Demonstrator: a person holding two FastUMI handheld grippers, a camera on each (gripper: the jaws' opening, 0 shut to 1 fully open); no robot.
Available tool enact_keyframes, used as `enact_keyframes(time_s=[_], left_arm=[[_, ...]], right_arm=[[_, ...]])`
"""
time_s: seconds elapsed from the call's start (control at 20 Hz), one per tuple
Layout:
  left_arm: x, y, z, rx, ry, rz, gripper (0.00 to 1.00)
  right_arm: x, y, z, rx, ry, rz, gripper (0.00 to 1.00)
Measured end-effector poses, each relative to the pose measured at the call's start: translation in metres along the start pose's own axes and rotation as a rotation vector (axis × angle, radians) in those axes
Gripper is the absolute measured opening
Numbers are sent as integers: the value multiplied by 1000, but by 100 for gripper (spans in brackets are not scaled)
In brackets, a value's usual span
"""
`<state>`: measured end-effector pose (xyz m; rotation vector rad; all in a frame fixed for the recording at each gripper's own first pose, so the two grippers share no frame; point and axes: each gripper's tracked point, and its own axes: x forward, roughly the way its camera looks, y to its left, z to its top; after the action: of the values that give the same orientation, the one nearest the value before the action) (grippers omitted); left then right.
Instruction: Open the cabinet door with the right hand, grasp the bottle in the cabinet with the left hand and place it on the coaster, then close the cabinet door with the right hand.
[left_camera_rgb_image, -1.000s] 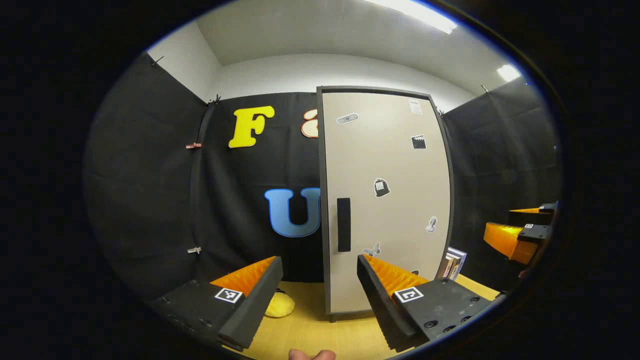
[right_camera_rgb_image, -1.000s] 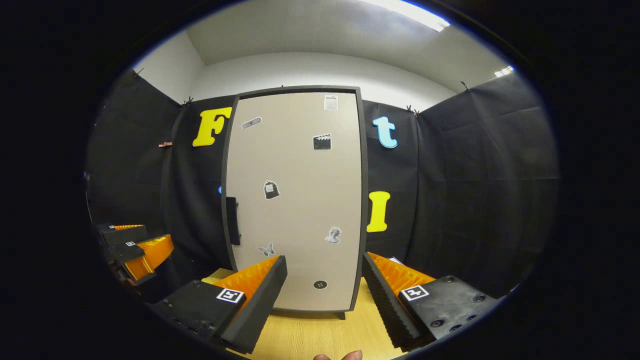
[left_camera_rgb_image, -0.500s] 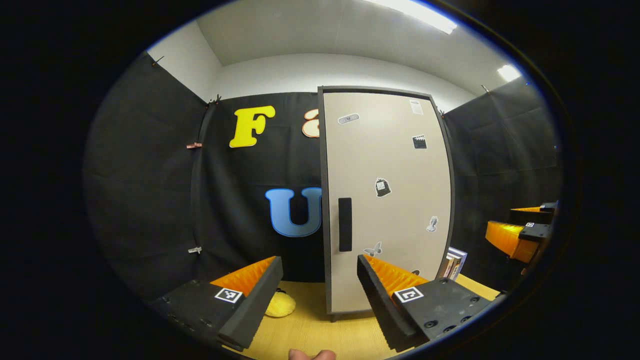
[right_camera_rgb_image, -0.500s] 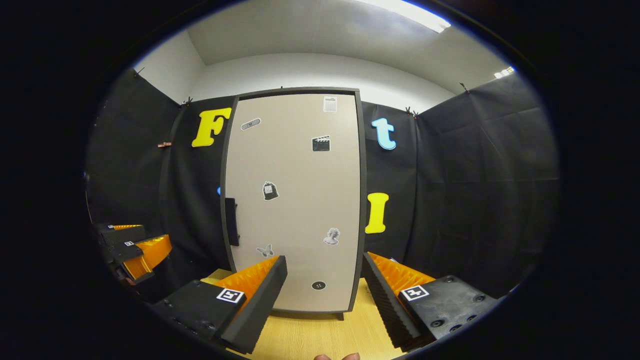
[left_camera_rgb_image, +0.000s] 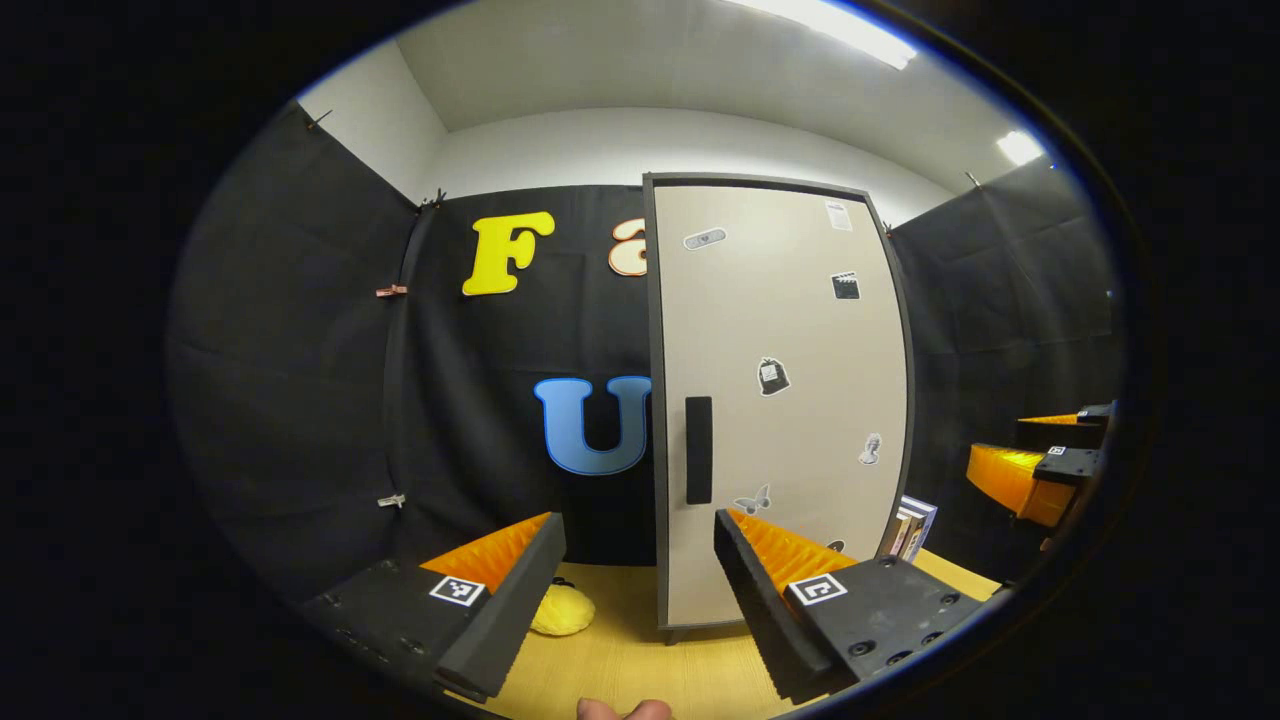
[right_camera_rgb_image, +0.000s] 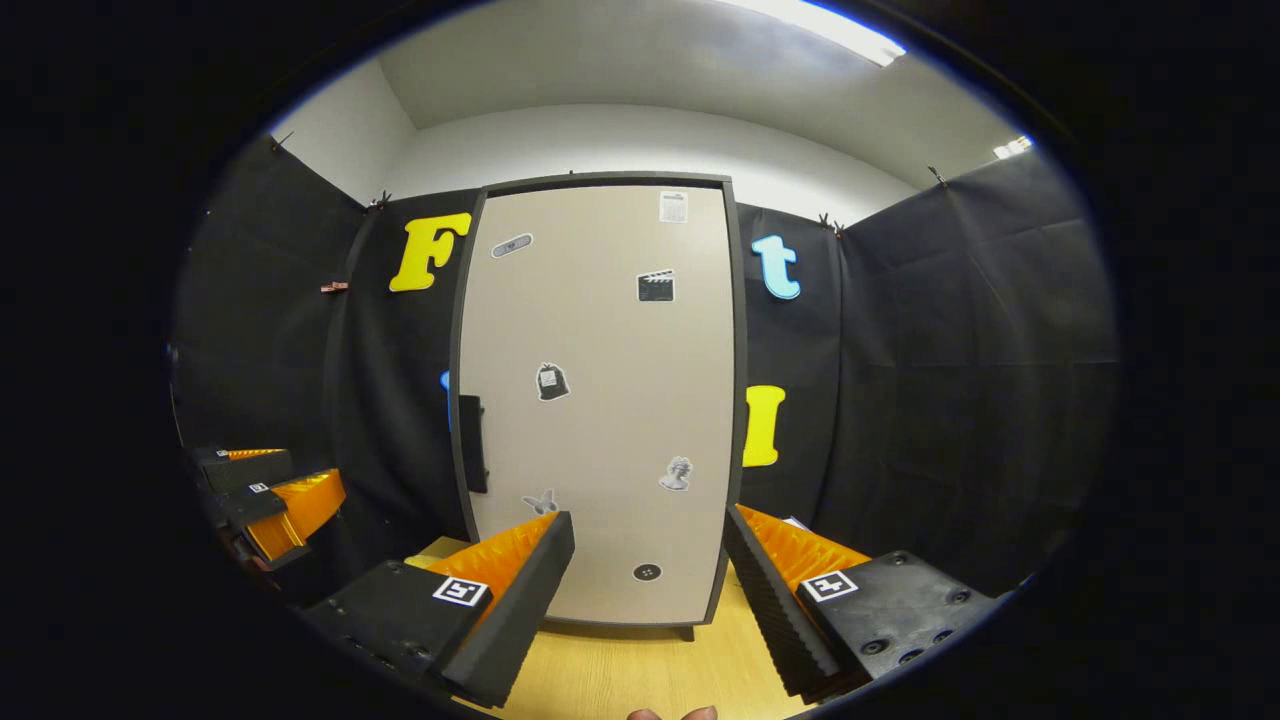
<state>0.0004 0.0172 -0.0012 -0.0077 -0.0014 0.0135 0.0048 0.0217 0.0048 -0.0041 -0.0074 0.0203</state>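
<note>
A tall beige cabinet (left_camera_rgb_image: 780, 400) (right_camera_rgb_image: 600, 400) with a dark frame stands on the wooden table, its door shut. A black handle (left_camera_rgb_image: 698, 450) (right_camera_rgb_image: 471, 458) sits on the door's left edge. Whatever is inside the cabinet is hidden. My left gripper (left_camera_rgb_image: 640, 575) is open and empty, some way in front of the handle. My right gripper (right_camera_rgb_image: 650, 575) is open and empty too, facing the door's lower middle from a distance. The right gripper (left_camera_rgb_image: 1040, 465) also appears far right in the left gripper view, and the left gripper (right_camera_rgb_image: 270, 490) far left in the right gripper view.
A yellow soft object (left_camera_rgb_image: 562, 610) lies on the wooden table (left_camera_rgb_image: 620, 660) left of the cabinet. A few books (left_camera_rgb_image: 910, 528) stand at the cabinet's right side. Black cloth walls close the booth on three sides.
Both views have shifted slightly: the cabinet sits a little further right in each. The door stays shut and both grippers stay open.
</note>
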Motion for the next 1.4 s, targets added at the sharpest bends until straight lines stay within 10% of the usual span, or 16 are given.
enact_keyframes(time_s=[1.4], left_arm=[[20, 112, -54, -11, 57, 121, 94]], right_arm=[[212, 212, -52, 11, 22, 164, 90]])
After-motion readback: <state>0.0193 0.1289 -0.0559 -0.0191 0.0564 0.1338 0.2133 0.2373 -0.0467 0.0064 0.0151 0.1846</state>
